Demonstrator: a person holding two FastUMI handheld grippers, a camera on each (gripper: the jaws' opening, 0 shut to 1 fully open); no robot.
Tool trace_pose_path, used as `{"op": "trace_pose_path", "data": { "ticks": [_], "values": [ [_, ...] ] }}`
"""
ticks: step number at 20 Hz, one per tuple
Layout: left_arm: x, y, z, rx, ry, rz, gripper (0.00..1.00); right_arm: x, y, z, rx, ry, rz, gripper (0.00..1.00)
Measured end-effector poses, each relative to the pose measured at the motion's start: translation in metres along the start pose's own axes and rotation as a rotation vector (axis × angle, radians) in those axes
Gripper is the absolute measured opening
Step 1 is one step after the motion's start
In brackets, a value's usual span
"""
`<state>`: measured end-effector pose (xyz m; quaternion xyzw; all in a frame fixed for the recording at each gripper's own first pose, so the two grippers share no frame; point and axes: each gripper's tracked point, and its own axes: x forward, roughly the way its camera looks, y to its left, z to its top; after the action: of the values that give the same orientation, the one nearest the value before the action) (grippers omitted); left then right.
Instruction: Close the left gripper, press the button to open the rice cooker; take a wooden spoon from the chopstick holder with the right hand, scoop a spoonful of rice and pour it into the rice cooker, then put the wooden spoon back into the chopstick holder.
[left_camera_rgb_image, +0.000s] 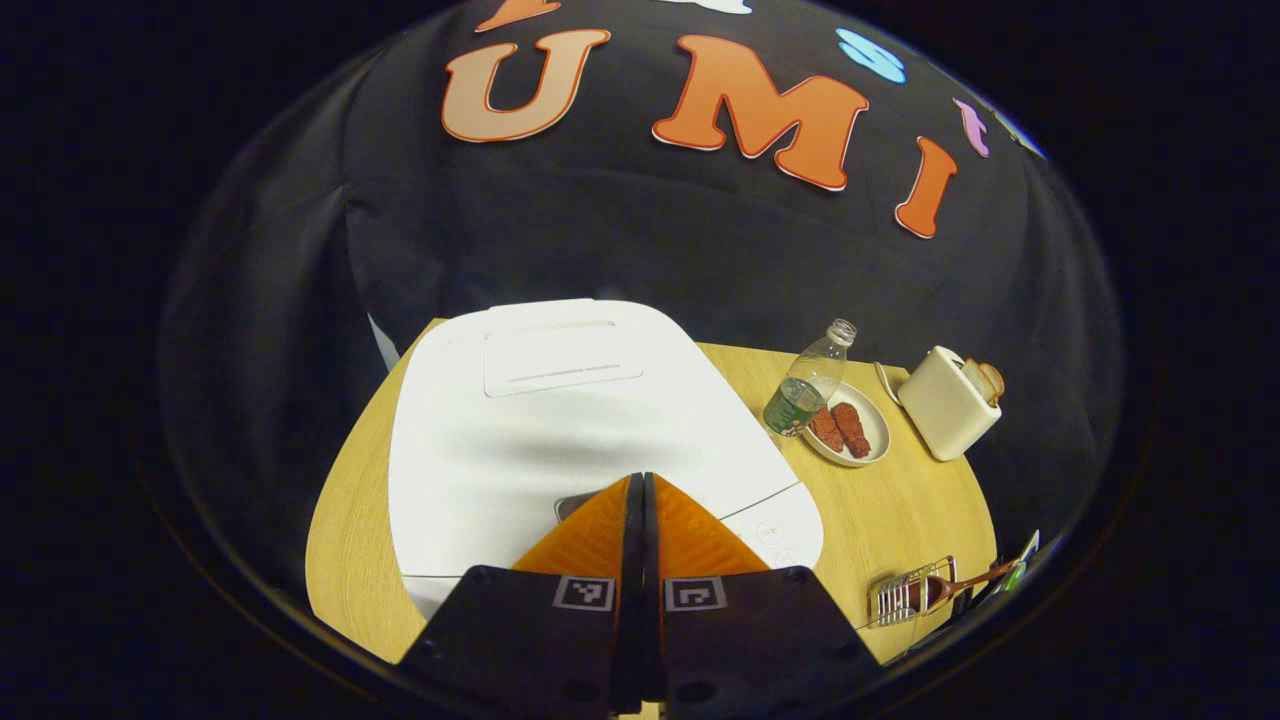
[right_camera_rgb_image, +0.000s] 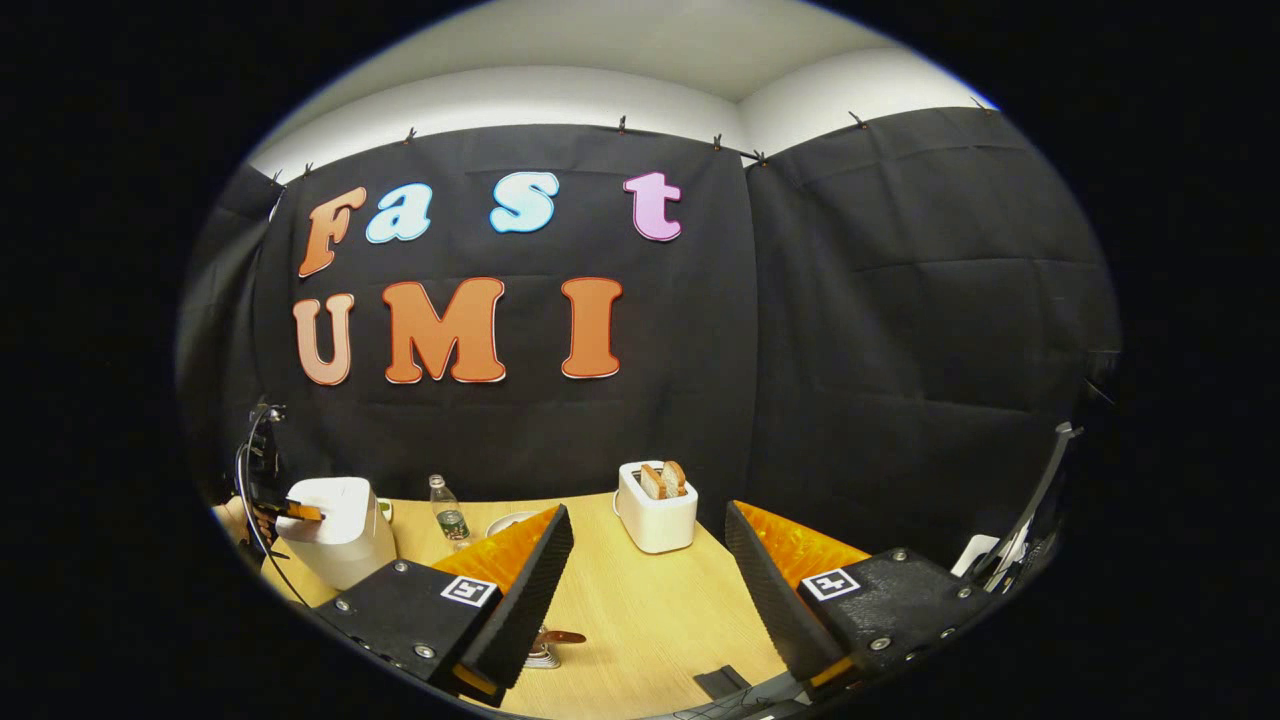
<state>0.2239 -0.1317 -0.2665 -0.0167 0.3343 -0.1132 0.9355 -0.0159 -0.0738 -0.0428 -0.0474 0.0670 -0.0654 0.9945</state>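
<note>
The step in hand looked to be the first one: the left gripper (left_camera_rgb_image: 641, 485), its fingers pressed together with nothing between them, hung just over the front edge of the rice cooker (left_camera_rgb_image: 560, 430), whose lid was down. The release button itself could not be made out for certain; a small grey patch showed beside the fingertips. As a judgement, the next move called for a straight push down with the closed tips onto that front latch area until the lid sprang up.

The right gripper (right_camera_rgb_image: 648, 560) stood spread wide, holding nothing, well to the right of the rice cooker and above the bare table (right_camera_rgb_image: 640, 620). The wooden spoon (left_camera_rgb_image: 965, 583) lay in the wire chopstick holder (left_camera_rgb_image: 910, 592), near the table's front edge to the right of the cooker.

Counted: one rice cooker, one wooden spoon, one chopstick holder. Behind and to the right of the cooker stood one bottle (left_camera_rgb_image: 812, 383), one plate (left_camera_rgb_image: 872, 445) bearing two reddish pieces, and one toaster (left_camera_rgb_image: 945, 405) with bread slices in its slots. The rice to be scooped could not be made out
</note>
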Motion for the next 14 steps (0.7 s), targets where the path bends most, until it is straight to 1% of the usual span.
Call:
{"op": "trace_pose_path", "data": {
  "ticks": [2, 3, 4, 5, 7, 8, 9, 12, 14],
  "values": [
    [-0.001, 0.000, 0.005, 0.034, -0.030, 0.019, 0.05, -0.004, 0.001, -0.001, 0.002, -0.003, 0.004, 0.95],
    [-0.004, 0.000, 0.009, 0.029, -0.039, 0.027, 0.05, -0.006, 0.000, 0.000, 0.006, -0.005, 0.005, 1.00],
    [-0.009, 0.001, 0.016, 0.021, -0.062, 0.042, 0.05, -0.008, -0.001, 0.002, 0.010, -0.012, 0.003, 0.95],
    [-0.020, 0.002, 0.030, 0.020, -0.113, 0.057, 0.05, -0.008, -0.002, 0.004, 0.017, -0.022, 0.003, 0.95],
    [-0.052, 0.007, 0.069, 0.061, -0.241, 0.117, 0.05, -0.009, -0.002, 0.007, 0.032, -0.039, 0.007, 0.95],
    [-0.073, 0.007, 0.089, 0.081, -0.297, 0.134, 0.04, -0.009, 0.000, 0.008, 0.044, -0.041, 0.017, 1.00],
    [-0.096, 0.003, 0.105, 0.083, -0.335, 0.134, 0.04, -0.008, 0.005, 0.008, 0.058, -0.043, 0.028, 0.95],
    [-0.151, -0.003, 0.139, 0.054, -0.451, 0.107, 0.04, -0.007, 0.018, 0.005, 0.077, -0.046, 0.062, 0.95],
    [-0.184, -0.006, 0.147, 0.038, -0.491, 0.083, 0.04, -0.005, 0.028, 0.004, 0.072, -0.049, 0.085, 0.95]
  ]
}}
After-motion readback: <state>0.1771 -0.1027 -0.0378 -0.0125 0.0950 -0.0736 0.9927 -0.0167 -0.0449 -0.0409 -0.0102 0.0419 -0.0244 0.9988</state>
